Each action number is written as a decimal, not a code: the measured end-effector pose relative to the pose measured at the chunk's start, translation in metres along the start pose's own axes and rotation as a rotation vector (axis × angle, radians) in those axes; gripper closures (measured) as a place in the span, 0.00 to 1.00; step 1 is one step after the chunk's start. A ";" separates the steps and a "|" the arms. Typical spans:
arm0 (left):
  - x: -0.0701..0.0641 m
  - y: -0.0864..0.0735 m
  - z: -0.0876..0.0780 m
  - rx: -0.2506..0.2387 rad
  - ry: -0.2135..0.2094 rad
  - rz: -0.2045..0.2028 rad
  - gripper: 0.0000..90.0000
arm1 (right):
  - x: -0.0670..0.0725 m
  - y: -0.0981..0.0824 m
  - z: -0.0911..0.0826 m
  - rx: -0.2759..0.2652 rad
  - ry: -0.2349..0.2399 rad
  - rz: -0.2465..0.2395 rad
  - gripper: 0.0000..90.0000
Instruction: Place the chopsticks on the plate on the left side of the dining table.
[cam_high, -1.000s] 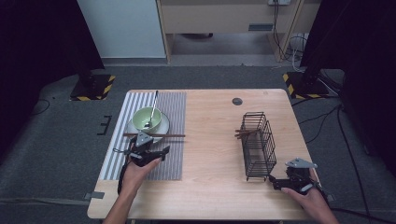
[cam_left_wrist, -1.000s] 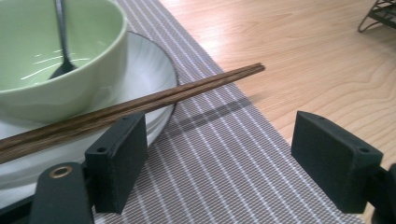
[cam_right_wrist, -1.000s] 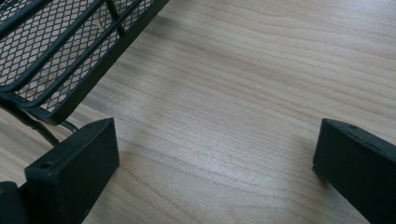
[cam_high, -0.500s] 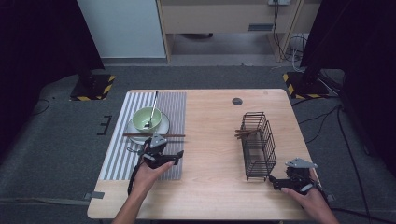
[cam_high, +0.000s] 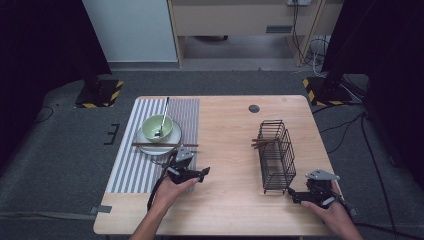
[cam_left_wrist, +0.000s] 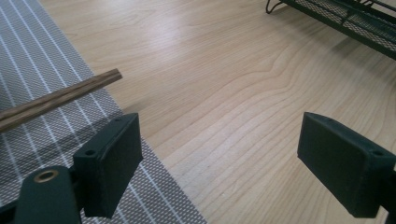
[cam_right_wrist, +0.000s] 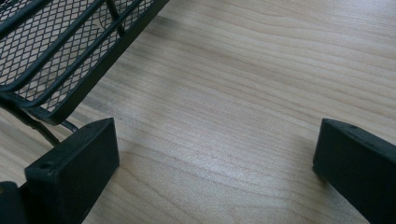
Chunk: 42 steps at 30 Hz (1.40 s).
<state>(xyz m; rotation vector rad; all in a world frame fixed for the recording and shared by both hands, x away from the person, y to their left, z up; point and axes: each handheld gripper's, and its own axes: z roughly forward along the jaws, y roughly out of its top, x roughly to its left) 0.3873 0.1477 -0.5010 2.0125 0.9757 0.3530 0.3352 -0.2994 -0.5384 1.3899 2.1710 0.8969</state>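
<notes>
One chopstick (cam_left_wrist: 56, 98) beside left gripper (cam_left_wrist: 233, 154), probably apart

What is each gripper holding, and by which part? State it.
Nothing is held. The left gripper stands open beside the chopsticks; the right gripper stands open over bare table.

bowl (cam_high: 156, 127): you see pale green
placemat (cam_high: 131, 165): grey with white stripes
chopsticks (cam_high: 165, 145): brown
wire basket (cam_high: 275, 155): black
table (cam_high: 230, 150): light wood grain

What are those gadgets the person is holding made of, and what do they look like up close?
Each hand grips a black handheld tool. The left gripper and right gripper each end in two blocky black pads with small screw holes. A grey three-cornered plate tops each; a black cable trails back. Forearms are bare.
</notes>
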 end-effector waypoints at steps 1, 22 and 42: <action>-0.001 0.000 0.001 0.002 -0.004 0.001 0.15 | 0.000 0.000 0.000 0.000 0.000 0.000 0.00; -0.037 0.004 0.034 0.085 -0.044 0.048 0.10 | 0.000 0.000 0.000 0.000 0.000 0.000 0.00; -0.049 -0.005 0.061 0.153 0.044 0.094 0.00 | 0.000 0.000 0.000 0.000 0.001 0.000 0.00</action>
